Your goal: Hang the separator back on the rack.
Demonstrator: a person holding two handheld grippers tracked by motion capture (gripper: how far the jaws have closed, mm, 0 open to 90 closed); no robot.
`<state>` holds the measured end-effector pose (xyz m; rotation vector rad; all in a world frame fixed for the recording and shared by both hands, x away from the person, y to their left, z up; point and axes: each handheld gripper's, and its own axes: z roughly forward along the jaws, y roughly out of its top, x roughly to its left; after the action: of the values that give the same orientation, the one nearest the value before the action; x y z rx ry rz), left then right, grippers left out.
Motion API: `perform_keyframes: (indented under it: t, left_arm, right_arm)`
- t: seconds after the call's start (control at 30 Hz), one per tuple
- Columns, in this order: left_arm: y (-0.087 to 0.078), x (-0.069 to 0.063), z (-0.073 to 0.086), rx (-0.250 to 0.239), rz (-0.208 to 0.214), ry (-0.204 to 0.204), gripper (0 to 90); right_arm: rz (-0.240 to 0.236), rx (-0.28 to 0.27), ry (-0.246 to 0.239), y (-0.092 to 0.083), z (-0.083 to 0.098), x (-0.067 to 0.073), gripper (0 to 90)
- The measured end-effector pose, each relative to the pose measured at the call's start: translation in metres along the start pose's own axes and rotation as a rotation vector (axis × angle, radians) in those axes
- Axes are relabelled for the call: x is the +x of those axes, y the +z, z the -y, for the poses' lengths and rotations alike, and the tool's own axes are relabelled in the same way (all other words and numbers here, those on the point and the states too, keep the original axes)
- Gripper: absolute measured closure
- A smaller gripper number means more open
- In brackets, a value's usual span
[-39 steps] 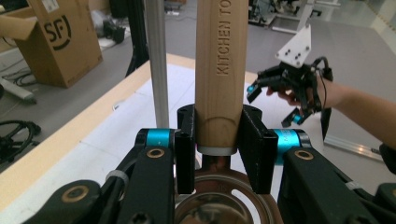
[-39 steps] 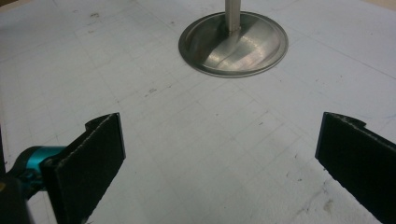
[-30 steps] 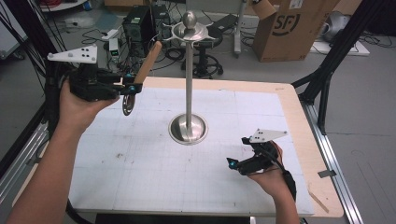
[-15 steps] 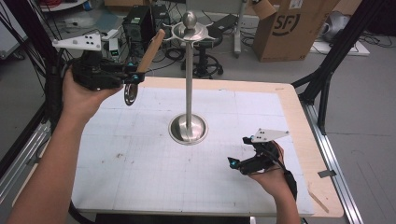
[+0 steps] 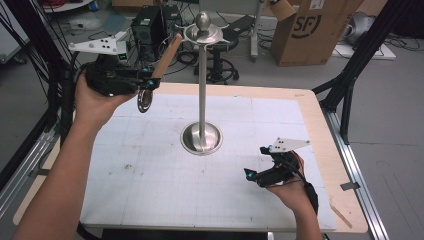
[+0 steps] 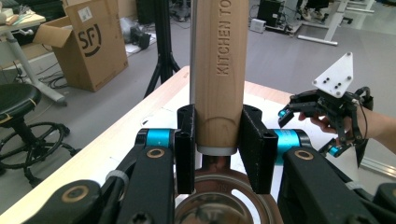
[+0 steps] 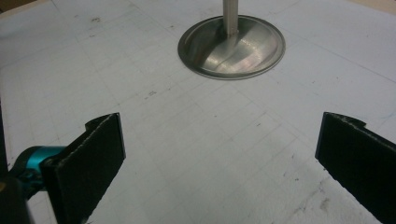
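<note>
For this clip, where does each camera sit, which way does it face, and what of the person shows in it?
High view: above the person's side, looking forward and down on the table; both forearms, left claw, right claw.
Left gripper view: on the left claw, looking along the wooden-handled utensil it clamps; far right, the other hand.
Right gripper view: on the right claw, open, aimed low across the table.
Shared: the metal stand, whose base shows in high and right gripper views.

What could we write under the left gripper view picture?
Left gripper squeezing a wooden handle, metal pole behind.
</note>
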<state>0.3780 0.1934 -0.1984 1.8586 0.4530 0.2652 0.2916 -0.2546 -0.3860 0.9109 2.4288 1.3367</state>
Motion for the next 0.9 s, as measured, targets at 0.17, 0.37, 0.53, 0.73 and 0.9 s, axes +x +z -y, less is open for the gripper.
perform_keyframes:
  t: [0.17,0.37,0.53,0.73,0.9]
  left_arm:
    - [0.008,0.002,-0.001,0.014,0.006,-0.005,69.0]
    - [0.021,0.005,-0.001,0.036,0.016,-0.018,68.9]
    - [0.034,0.007,0.0,0.053,0.027,-0.025,68.9]
    - [0.043,0.008,-0.002,0.067,0.045,-0.031,68.8]
    - [0.046,0.009,-0.004,0.082,0.051,-0.034,68.7]
  right_arm:
    - [-0.001,0.001,-0.001,0.0,0.0,0.0,0.0]
    - [-0.001,-0.002,-0.001,0.0,0.0,-0.001,0.0]
    - [-0.004,-0.006,0.003,-0.002,0.0,-0.001,0.0]
    - [-0.002,-0.014,0.005,-0.004,0.001,-0.002,0.0]
    - [-0.003,-0.013,0.009,-0.005,0.001,-0.001,0.1]
